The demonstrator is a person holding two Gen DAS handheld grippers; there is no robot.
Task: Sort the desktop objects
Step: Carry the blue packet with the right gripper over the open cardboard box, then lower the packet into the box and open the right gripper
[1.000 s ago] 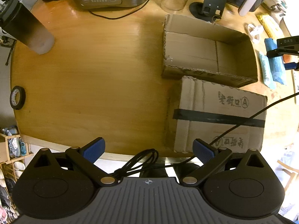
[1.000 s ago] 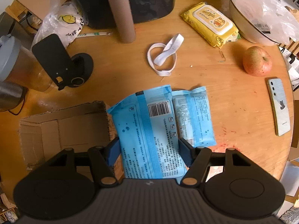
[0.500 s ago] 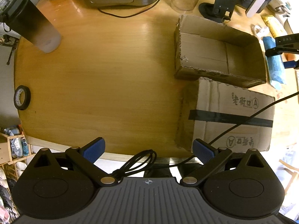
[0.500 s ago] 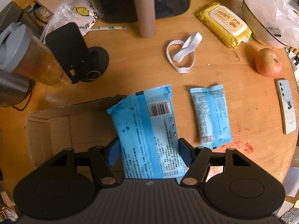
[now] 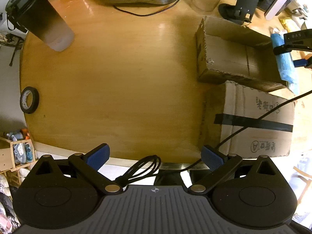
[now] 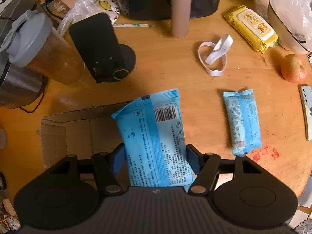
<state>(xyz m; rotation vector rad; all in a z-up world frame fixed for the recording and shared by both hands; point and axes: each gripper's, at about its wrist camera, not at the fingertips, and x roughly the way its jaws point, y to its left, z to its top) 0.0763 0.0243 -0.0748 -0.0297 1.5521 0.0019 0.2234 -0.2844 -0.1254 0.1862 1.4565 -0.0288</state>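
Your right gripper (image 6: pixel 155 159) clamps the large blue pack (image 6: pixel 156 140) by its two long edges near the bottom, so the pack hangs flat between the pads with its barcode end pointing away from you. It is off the surface (image 6: pixel 195 89), hanging partly over the right-hand wall of the open box (image 6: pixel 78 128), which fits a carry toward the box as the sorting bin; that is a reading, not a certainty. From the left wrist view the same pack (image 5: pixel 285 62) shows at the box's (image 5: pixel 230 58) far right end, pinched in the other tool. Your left gripper (image 5: pixel 155 157) stands wide with nothing between its pads, hovering off the near edge of the surface, likely kept clear as a spare. Count: two blue packs, one held and one small (image 6: pixel 241 120) lying flat toward the right side; one yellow wipes pack (image 6: pixel 251 28) at the far right; one white band (image 6: pixel 214 55); one apple (image 6: pixel 293 70); one phone (image 6: pixel 307 111) at the right edge; one tape roll (image 5: pixel 29 99) at the left edge; two boxes, one open and one taped shut (image 5: pixel 257 120). What the open box shows of its floor is bare cardboard.
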